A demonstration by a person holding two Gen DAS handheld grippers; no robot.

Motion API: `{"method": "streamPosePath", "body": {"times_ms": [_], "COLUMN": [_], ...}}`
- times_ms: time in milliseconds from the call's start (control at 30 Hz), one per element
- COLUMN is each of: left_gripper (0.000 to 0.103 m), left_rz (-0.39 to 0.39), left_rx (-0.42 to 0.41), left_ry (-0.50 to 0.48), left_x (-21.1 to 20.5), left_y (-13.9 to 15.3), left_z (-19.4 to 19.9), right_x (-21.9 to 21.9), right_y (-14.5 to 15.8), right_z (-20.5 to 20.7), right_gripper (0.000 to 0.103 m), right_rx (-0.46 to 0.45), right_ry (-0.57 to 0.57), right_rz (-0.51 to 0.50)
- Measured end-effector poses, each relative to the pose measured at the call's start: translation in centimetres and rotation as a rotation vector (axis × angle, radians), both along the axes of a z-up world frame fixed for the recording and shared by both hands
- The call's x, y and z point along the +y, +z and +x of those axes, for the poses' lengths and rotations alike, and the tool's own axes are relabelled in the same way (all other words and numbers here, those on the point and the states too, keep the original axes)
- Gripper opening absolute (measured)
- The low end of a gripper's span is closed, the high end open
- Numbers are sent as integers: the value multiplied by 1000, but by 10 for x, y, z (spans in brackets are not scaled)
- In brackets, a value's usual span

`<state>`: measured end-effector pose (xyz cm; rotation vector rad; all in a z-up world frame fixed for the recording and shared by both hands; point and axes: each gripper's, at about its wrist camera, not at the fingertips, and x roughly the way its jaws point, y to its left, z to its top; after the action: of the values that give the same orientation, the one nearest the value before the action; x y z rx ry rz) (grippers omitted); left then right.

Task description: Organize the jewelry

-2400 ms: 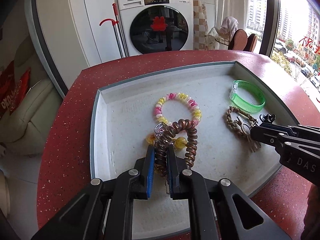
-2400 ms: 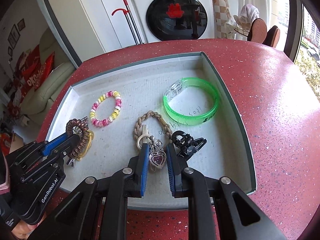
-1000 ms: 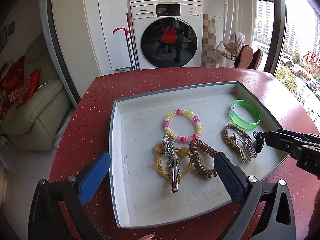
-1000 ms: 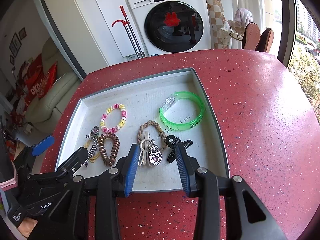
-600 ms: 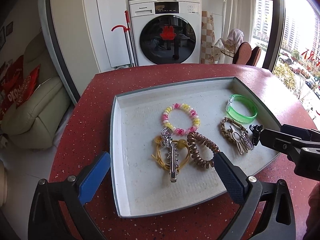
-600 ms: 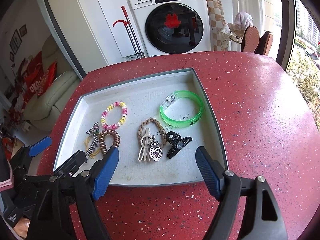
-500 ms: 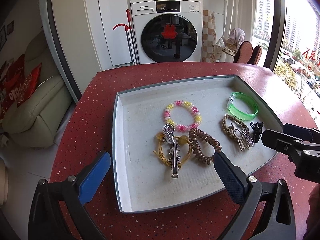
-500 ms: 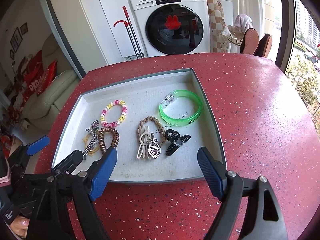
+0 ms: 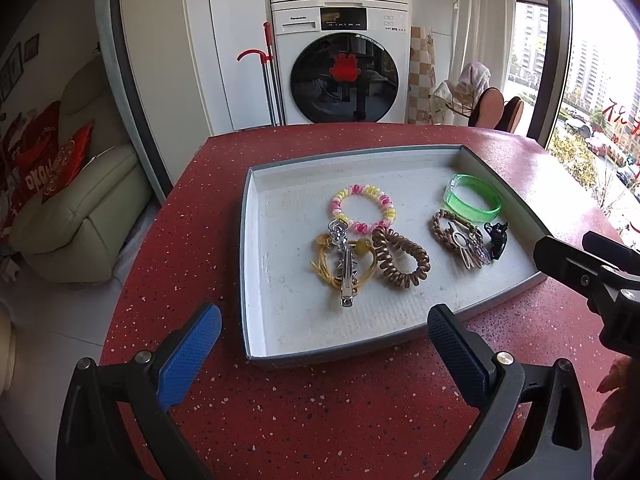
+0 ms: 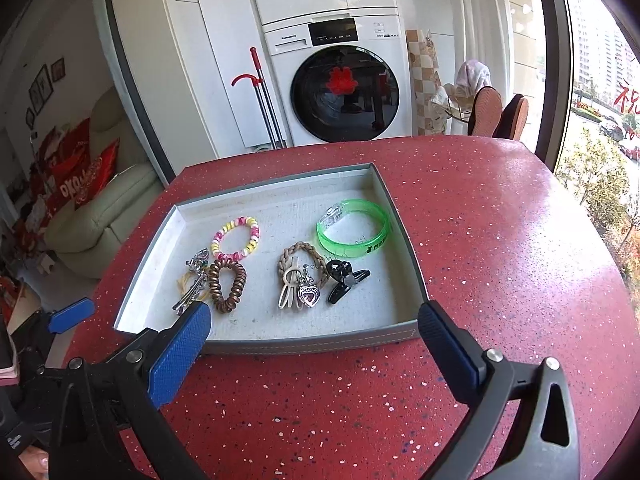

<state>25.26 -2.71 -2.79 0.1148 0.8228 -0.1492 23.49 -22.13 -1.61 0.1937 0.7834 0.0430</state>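
Observation:
A grey tray (image 9: 256, 356) (image 10: 320, 345) on the red table holds the jewelry: a pink-yellow bead bracelet (image 9: 363, 208) (image 10: 236, 239), a brown coil hair tie (image 9: 400, 258) (image 10: 227, 285), a silver clip on a yellow cord (image 9: 345, 268) (image 10: 191, 284), a braided loop with a heart charm (image 9: 460, 238) (image 10: 302, 280), a green bangle (image 9: 472, 203) (image 10: 353, 233) and a black claw clip (image 9: 496, 238) (image 10: 345, 280). My left gripper (image 9: 324, 344) is open and empty, in front of the tray. My right gripper (image 10: 314, 344) is open and empty, in front of the tray.
The red speckled table (image 9: 320, 420) (image 10: 500, 240) ends at a rounded edge on the left. Behind it stand a washing machine (image 9: 340, 68), a mop (image 9: 268, 80) and a cream sofa (image 9: 76, 208). Chairs (image 10: 496, 116) stand by the window.
Both grippers let go of their items, the coil tie and the heart charm, opened wide, and drew back from the tray to its near side. The jewelry lies still.

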Motion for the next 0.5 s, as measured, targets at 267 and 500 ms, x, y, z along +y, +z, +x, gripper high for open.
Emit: {"method": "streamPosePath", "body": {"times_ms": [267,500], "left_gripper": [103,103], "left_rz": [-25,-36], "left_rx": [-35,-97], "left_ry": [43,82], "left_x": [5,10], "left_y": [4,9], "left_z": [-28,-50], "right_x": [6,10], "right_y": [4,7], "right_z": [-26,-48], "right_gripper": [103,103], "right_rx": [-11,-45], "right_ry": [25,6], "right_rz": [-46,-103]}}
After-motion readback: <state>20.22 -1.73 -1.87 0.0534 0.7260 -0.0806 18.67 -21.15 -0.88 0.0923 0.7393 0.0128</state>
